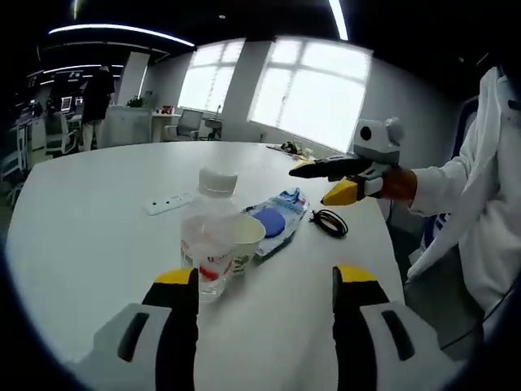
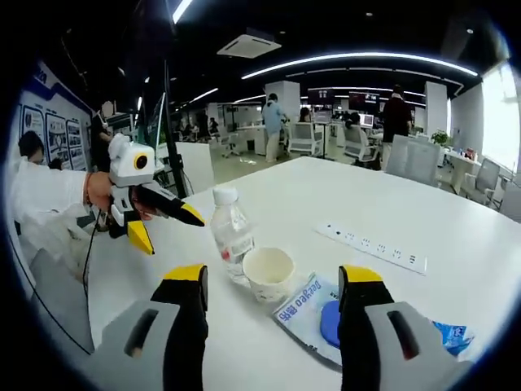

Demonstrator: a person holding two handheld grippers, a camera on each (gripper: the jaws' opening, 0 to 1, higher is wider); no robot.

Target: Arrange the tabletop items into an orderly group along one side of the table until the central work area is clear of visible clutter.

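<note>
Yellow-tipped jaws of the left gripper (image 1: 264,281) stand wide apart, released, holding nothing, aimed at the bottle (image 1: 213,232) and sitting just short of it. Likely lined up for a grab on the bottle or cup (image 1: 242,236), judging by the aim.

Right gripper (image 2: 275,281) also spread and empty, hovering above the table (image 2: 423,212) with the cup (image 2: 269,273) just ahead between its jaws. Seen from the left gripper view, the right gripper (image 1: 332,181) hangs past the bottle, over the table's far side, jaws parted a little, nothing in them.

Bottle is clear plastic, white cap on, upright; seems mostly empty, liquid level hard to tell. Cup touches or nearly touches the bottle, upright, open top, looks empty in the right gripper view. Wipes pack (image 1: 277,218) lies flat just beside the cup, blue lid, shut. Black cable coil (image 1: 330,222) lies near the pack, further from the bottle. Power strip (image 1: 169,202) lies on the bottle's other side, apart from it, unplugged as far as I can see.

All items sit mid-table in a loose cluster, so the tidying looks barely begun; both grippers empty fits a pick about to start.
</note>
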